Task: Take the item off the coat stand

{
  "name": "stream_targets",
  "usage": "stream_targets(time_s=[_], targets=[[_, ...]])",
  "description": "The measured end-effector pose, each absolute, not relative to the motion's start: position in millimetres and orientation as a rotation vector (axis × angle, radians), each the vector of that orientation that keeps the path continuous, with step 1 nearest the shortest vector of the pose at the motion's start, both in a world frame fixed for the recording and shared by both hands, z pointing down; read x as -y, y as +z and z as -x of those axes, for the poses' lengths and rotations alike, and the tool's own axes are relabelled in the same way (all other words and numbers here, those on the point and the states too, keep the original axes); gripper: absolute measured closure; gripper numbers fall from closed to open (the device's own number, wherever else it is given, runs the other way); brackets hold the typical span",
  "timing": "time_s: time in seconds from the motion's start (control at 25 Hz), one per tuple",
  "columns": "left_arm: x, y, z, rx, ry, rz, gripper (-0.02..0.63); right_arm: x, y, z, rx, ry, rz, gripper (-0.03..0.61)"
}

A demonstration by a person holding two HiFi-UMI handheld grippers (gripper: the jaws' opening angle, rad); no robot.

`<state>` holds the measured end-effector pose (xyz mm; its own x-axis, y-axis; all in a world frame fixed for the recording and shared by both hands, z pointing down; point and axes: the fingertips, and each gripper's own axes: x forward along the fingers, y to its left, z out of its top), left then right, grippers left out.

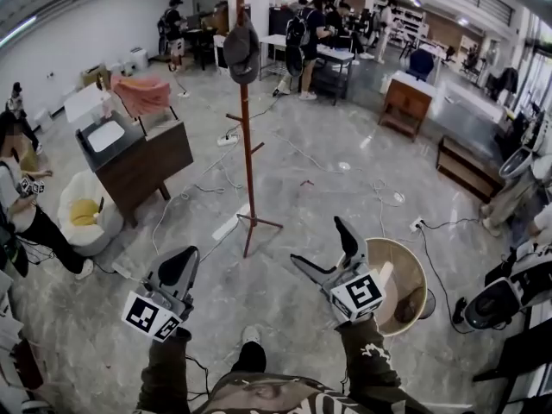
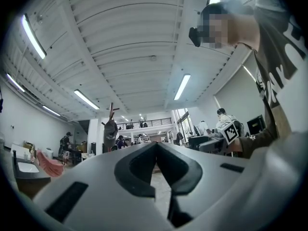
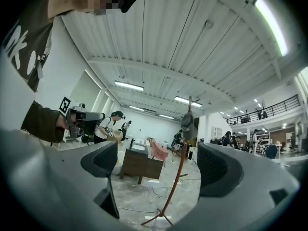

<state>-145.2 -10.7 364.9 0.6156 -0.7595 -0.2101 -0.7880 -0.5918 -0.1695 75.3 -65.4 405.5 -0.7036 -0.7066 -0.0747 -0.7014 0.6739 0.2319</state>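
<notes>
Task not started. One coat stand (image 1: 247, 145), upper centre of the head view. One item hangs near its top, probably a grey cap (image 1: 241, 52), though it is small at this range.

Two tools, both low in frame and well apart from the stand:
- left hand-held gripper (image 1: 183, 261): jaws pressed together, empty
- right hand-held gripper (image 1: 317, 241): jaws spread, empty

Approach, grasp and lift-off all remain.

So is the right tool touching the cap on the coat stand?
Apart. Right gripper view shows the open right tool well short of the cap, floor between them.
</notes>
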Motion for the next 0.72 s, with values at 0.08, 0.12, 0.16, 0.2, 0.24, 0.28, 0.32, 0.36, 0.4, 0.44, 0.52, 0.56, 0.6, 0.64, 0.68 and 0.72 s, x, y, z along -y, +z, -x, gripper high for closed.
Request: stream_targets(time_s=[0.08, 0.12, 0.16, 0.2, 0.24, 0.28, 0.32, 0.36, 0.4, 0.44, 0.52, 0.56, 0.6, 0.64, 0.68, 0.72], targets=[[39, 369, 153, -1.271, 0.179, 2.611, 0.609, 92, 407, -68, 2.847, -0.369, -1.207, 0.074], [53, 371, 158, -1.274, 0.18, 2.622, 0.609, 107, 408, -65, 2.844, -0.358, -1.209, 0.074], [69, 372, 162, -1.274, 0.179, 2.631, 0.609, 122, 408, -60, 2.841, -0.35, -1.209, 0.074], [84, 373, 167, -1.272, 0.178, 2.637, 0.609, 137, 408, -55, 2.837, -0.347, -1.21, 0.074], [100, 372, 173, -1.268, 0.179, 2.64, 0.609, 152, 407, -49, 2.832, -0.348, -1.212, 0.074], [115, 372, 179, -1.264, 0.184, 2.643, 0.609, 167, 406, -44, 2.828, -0.35, -1.216, 0.074], [130, 371, 185, -1.26, 0.191, 2.645, 0.609, 181, 404, -38, 2.825, -0.353, -1.222, 0.074], [145, 370, 190, -1.254, 0.199, 2.649, 0.609, 195, 402, -33, 2.821, -0.357, -1.227, 0.074], [159, 370, 195, -1.246, 0.205, 2.653, 0.609, 208, 401, -28, 2.817, -0.36, -1.232, 0.074], [173, 370, 200, -1.236, 0.209, 2.658, 0.609, 222, 400, -22, 2.812, -0.363, -1.237, 0.074], [199, 370, 209, -1.215, 0.213, 2.67, 0.609, 246, 398, -11, 2.806, -0.367, -1.248, 0.074], [211, 371, 214, -1.208, 0.213, 2.674, 0.609, 258, 397, -6, 2.806, -0.37, -1.253, 0.074], [223, 371, 218, -1.203, 0.214, 2.676, 0.609, 269, 395, -2, 2.805, -0.374, -1.257, 0.074], [235, 371, 221, -1.198, 0.214, 2.678, 0.609, 280, 394, 2, 2.805, -0.377, -1.259, 0.074], [246, 371, 223, -1.193, 0.213, 2.68, 0.609, 291, 393, 5, 2.805, -0.378, -1.26, 0.075], [256, 371, 224, -1.187, 0.212, 2.684, 0.609, 300, 392, 6, 2.806, -0.377, -1.26, 0.075]])
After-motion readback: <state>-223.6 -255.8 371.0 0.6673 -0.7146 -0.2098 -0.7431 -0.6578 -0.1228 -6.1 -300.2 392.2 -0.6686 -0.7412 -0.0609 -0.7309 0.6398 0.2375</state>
